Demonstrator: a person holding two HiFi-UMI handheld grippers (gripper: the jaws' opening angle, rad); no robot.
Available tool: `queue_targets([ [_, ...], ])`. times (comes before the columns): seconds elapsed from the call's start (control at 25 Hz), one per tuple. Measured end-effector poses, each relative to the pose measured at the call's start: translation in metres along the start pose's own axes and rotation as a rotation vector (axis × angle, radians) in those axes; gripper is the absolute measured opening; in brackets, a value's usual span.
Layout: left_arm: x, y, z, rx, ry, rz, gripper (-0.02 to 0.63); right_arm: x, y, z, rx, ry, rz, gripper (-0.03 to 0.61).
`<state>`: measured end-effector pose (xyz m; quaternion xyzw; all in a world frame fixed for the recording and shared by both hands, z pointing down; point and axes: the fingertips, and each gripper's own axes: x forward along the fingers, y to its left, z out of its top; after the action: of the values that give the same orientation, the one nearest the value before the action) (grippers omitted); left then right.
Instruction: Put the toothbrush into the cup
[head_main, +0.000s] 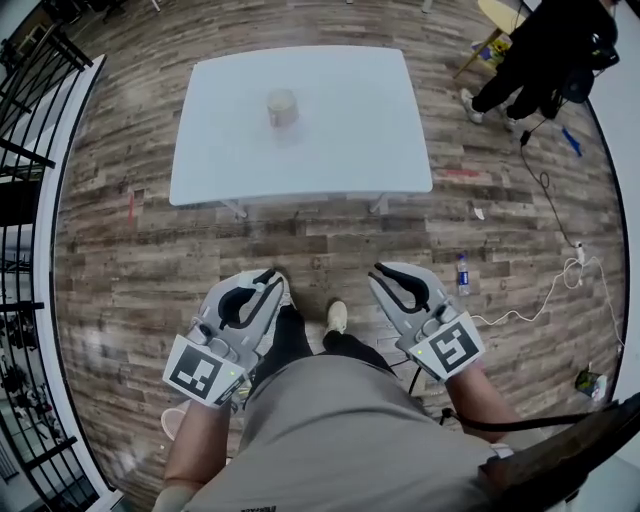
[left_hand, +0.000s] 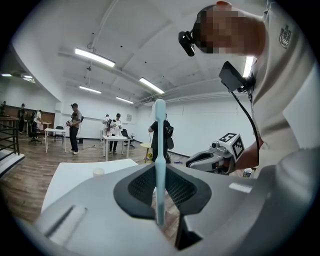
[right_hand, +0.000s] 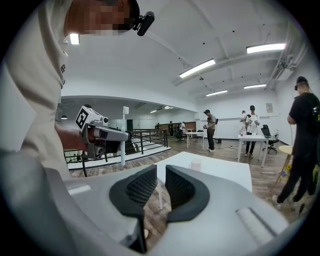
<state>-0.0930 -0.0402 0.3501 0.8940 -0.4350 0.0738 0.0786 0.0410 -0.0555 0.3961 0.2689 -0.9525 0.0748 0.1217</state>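
White table (head_main: 340, 130) bears a cup (head_main: 282, 108); left claw (head_main: 270, 283) grips the toothbrush (left_hand: 160, 150), right claw (right_hand: 160, 184) stands slightly apart, empty.

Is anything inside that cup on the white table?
Nothing sticks out of the cup; its bottom is too blurred to see. The toothbrush is clamped in the left gripper.

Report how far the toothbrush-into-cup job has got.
Done: the toothbrush is picked up and clamped upright in the left gripper. In hand: it is held out over the floor, short of the table. Left: reach the cup on the table and put the brush in. The right gripper is open and empty.
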Motion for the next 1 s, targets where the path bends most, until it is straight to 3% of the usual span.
queue_targets([
  [0.36, 0.011, 0.052, 0.015, 0.027, -0.048, -0.019, 0.046, 0.029, -0.015, 0.03, -0.042, -0.019, -0.07, 0.044],
  [0.68, 0.021, 0.132, 0.03, 0.035, -0.073, -0.088, 0.046, 0.093, -0.023, 0.064, -0.04, -0.027, -0.136, 0.044],
  [1.0, 0.037, 0.195, 0.02, 0.041, -0.052, -0.169, 0.046, 0.153, -0.009, 0.066, -0.01, -0.012, -0.169, 0.044],
])
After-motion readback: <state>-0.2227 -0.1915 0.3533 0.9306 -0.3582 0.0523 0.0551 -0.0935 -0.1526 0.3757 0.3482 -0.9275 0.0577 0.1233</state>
